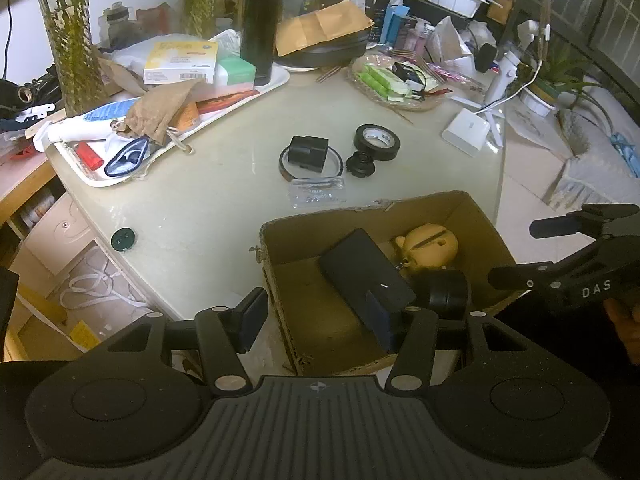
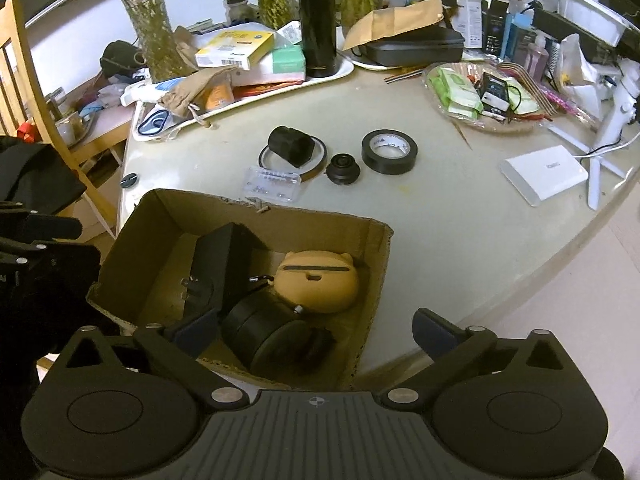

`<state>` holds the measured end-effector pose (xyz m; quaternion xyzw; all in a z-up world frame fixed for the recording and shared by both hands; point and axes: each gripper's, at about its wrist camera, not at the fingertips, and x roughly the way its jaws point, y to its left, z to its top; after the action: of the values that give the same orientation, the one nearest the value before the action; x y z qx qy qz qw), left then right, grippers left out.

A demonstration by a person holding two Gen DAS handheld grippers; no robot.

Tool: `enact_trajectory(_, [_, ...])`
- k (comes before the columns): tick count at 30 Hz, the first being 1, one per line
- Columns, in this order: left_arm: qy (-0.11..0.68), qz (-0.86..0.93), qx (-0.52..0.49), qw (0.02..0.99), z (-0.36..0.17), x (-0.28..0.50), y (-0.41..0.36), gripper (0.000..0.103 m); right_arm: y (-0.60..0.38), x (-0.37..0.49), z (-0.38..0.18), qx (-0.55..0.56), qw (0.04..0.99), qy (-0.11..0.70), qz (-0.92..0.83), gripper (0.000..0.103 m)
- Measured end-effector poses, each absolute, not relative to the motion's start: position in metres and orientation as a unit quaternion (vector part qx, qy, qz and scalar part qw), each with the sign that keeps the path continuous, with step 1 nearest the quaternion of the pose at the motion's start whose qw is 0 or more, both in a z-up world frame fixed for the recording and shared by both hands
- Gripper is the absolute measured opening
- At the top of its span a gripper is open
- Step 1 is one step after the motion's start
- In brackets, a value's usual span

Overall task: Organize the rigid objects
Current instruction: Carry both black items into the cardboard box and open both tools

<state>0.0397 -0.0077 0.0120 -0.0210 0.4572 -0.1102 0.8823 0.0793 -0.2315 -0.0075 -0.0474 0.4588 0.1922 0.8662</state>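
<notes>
A: Our right tongs (image 2: 316, 332) are spread wide, empty, over the cardboard box (image 2: 380, 256); our left tongs (image 1: 318, 320) pinch its near wall.

B: So the black cylinder (image 2: 264, 332), yellow case (image 2: 320, 280) and flat black block (image 2: 212, 264) are in. Left on the worktop (image 2: 440, 240): tape roll (image 2: 389, 151), small lens (image 2: 342, 168), black adapter (image 2: 290, 146), clear packet (image 2: 272, 184).
</notes>
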Motion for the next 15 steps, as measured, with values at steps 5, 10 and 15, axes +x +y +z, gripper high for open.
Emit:
enact_trajectory(5, [0.453, -0.115, -0.018, 0.884, 0.0114, 0.0395, -0.009, 0.053, -0.2309, 0.0803, -0.0069, -0.05, 0.867, 0.458, 0.189, 0.103])
enact_trajectory(10, [0.45, -0.117, -0.016, 0.885, 0.0112, 0.0406, -0.0099, 0.054, -0.2322, 0.0829, -0.0064, -0.044, 0.87, 0.456, 0.182, 0.103])
enact_trajectory(15, [0.45, -0.119, -0.021, 0.885, 0.011, 0.0445, -0.0104, 0.054, -0.2348, 0.0862, -0.005, -0.034, 0.873, 0.455, 0.173, 0.103])
